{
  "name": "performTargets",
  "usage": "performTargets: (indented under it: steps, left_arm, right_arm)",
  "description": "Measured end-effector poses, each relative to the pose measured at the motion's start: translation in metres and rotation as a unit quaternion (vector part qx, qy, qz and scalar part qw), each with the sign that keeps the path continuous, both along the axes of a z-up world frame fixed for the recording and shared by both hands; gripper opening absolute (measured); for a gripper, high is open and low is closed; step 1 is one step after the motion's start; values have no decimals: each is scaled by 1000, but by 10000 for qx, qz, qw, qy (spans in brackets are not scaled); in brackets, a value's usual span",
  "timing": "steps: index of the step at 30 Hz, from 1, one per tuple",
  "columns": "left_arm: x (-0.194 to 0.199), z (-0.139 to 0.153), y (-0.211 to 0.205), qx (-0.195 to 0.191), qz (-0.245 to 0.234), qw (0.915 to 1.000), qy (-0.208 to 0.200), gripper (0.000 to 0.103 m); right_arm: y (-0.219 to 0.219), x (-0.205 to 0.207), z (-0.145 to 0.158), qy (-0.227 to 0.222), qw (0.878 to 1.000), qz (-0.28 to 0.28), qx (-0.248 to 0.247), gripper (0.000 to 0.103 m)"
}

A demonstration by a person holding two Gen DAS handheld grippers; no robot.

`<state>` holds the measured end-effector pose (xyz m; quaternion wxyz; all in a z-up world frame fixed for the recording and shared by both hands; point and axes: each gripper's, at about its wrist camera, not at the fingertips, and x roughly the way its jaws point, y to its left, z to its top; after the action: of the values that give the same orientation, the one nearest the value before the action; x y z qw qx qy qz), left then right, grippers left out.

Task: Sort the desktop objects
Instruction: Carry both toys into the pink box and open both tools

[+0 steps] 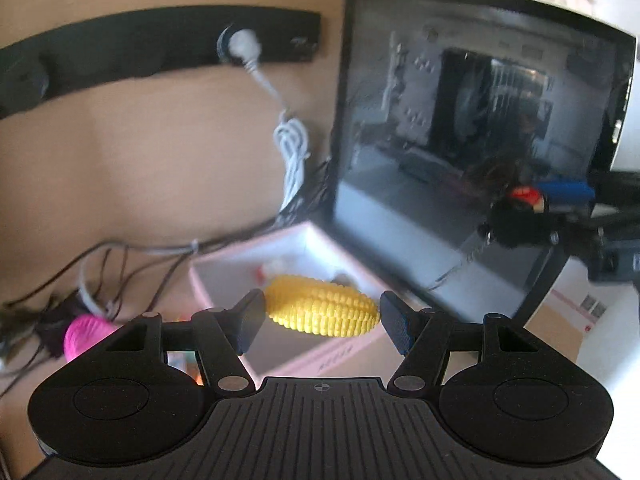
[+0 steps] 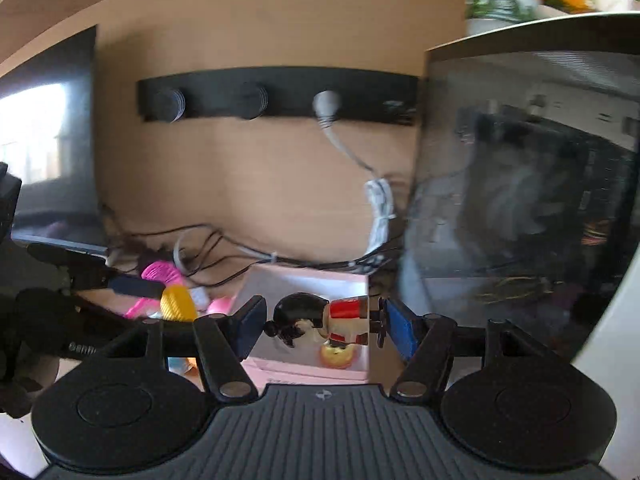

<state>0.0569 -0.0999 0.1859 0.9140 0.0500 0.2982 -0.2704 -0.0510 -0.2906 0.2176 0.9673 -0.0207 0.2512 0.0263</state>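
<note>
1. A yellow plastic toy corn cob (image 1: 322, 306) lies sideways between the two dark-padded fingers of the left gripper (image 1: 322, 316), held above an open pale pink rectangular box (image 1: 340, 354). The left fingertip touches one end of the cob; whether the right fingertip touches the other end, I cannot tell.
2. The pink box (image 2: 316, 280) sits on the desk just beside a large dark monitor screen (image 1: 460, 152). Inside it, from the right wrist view, lies a small round yellow-and-red toy (image 2: 337, 354); other small items in it are too blurred to name.
3. A small toy figure with black hair and a red-and-white body (image 2: 324, 320) lies sideways between the fingers of the right gripper (image 2: 322, 324), clamped head to base, above the same box.
4. In the left wrist view the right gripper (image 1: 532, 204) appears at the right edge in front of the monitor, carrying the figure (image 1: 520, 208).
5. In the right wrist view the left gripper (image 2: 132, 286) enters from the left with the corn cob (image 2: 178, 303) at its tip.
6. A bright pink ribbed plastic toy (image 1: 86, 334) rests on the desk left of the box, near tangled dark cables (image 1: 132, 258).
7. On the tan back panel a long black power strip (image 2: 276, 94) holds a white plug (image 2: 326, 106), whose coiled white cord (image 2: 378, 208) hangs down.
</note>
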Motion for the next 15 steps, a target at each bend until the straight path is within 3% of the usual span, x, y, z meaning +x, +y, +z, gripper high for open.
performTargets:
  steps: [7, 15]
  left_arm:
    - [38, 9, -13, 42, -43, 10000, -22, 69]
    - [72, 5, -6, -37, 4, 10000, -49, 69]
  right_arm:
    - [-8, 3, 11, -251, 9991, -325, 59, 65]
    - [-12, 37, 11, -171, 9983, -395, 385, 65]
